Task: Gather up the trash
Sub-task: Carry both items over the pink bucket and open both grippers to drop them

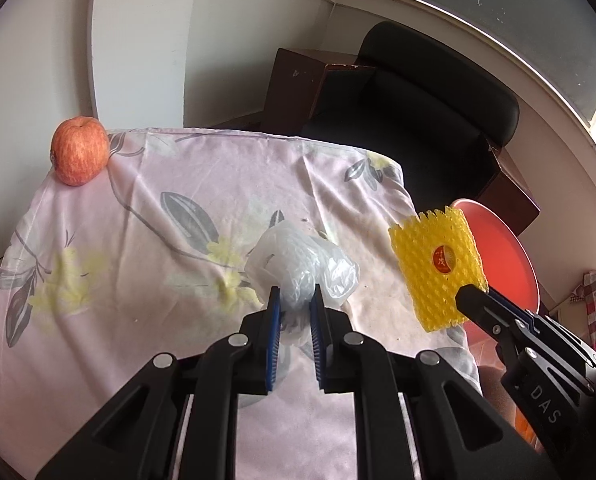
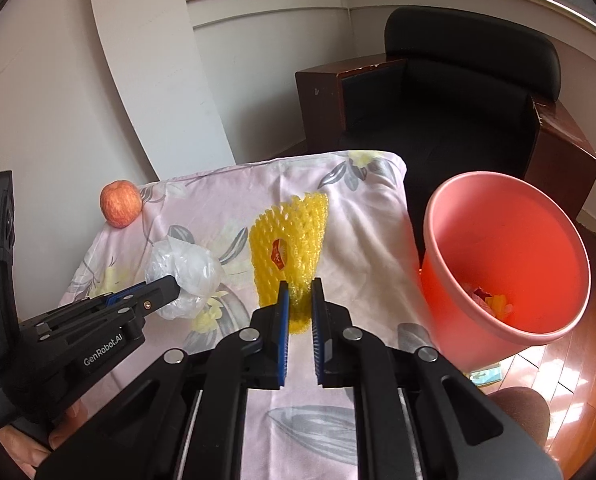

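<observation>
A crumpled clear plastic bag (image 1: pixel 302 270) is pinched between the blue pads of my left gripper (image 1: pixel 295 294), lifted just above the flowered cloth. From the right wrist view the same bag (image 2: pixel 186 274) hangs at the left gripper's tip (image 2: pixel 170 290). My right gripper (image 2: pixel 300 286) is shut on the lower edge of a yellow foam fruit net (image 2: pixel 288 240) with a red sticker. In the left wrist view that net (image 1: pixel 438 268) stands upright at the right gripper's tip (image 1: pixel 468 298), in front of the pink bin (image 1: pixel 510 264).
A pink plastic bin (image 2: pixel 458 220) stands off the table's right edge with scraps at its bottom. A red apple (image 1: pixel 80 150) sits at the far left corner of the cloth-covered table (image 1: pixel 158 208). A black armchair (image 2: pixel 458 92) stands behind.
</observation>
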Motion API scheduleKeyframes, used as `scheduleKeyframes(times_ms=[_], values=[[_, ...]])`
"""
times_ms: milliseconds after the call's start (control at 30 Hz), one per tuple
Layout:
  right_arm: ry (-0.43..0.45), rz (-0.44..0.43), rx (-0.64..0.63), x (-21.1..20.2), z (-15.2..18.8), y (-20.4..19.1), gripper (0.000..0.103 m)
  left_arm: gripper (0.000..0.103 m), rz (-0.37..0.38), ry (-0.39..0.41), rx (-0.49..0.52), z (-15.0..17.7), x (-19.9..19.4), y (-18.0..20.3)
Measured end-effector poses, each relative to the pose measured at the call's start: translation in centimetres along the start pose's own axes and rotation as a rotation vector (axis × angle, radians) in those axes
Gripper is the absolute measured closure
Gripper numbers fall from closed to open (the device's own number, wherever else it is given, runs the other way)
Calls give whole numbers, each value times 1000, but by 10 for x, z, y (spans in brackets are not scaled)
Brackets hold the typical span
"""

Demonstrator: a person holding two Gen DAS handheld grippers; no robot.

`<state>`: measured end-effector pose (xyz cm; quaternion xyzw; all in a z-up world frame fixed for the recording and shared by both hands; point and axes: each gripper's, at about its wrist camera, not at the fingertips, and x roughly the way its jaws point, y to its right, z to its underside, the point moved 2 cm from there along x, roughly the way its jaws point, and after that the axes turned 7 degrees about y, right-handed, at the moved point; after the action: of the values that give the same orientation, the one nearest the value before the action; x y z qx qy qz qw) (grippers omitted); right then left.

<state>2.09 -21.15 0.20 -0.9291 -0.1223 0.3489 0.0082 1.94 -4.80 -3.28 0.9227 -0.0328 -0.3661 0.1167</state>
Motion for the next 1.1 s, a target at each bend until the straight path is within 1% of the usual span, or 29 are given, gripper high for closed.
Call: scheduleKeyframes(times_ms=[400,733,933,1100], values=[[25,106,84,-10,-8,58,93,90,86,-13,106,-10,20,63],[79,216,184,-27,-15,121,93,90,195,-20,191,-21,36,131],[82,273,223,-31,-13,152,93,90,240,-33,241,-19,47,166],[80,300,248,-30,-9,168,93,90,259,-59,278,-15,60,190]])
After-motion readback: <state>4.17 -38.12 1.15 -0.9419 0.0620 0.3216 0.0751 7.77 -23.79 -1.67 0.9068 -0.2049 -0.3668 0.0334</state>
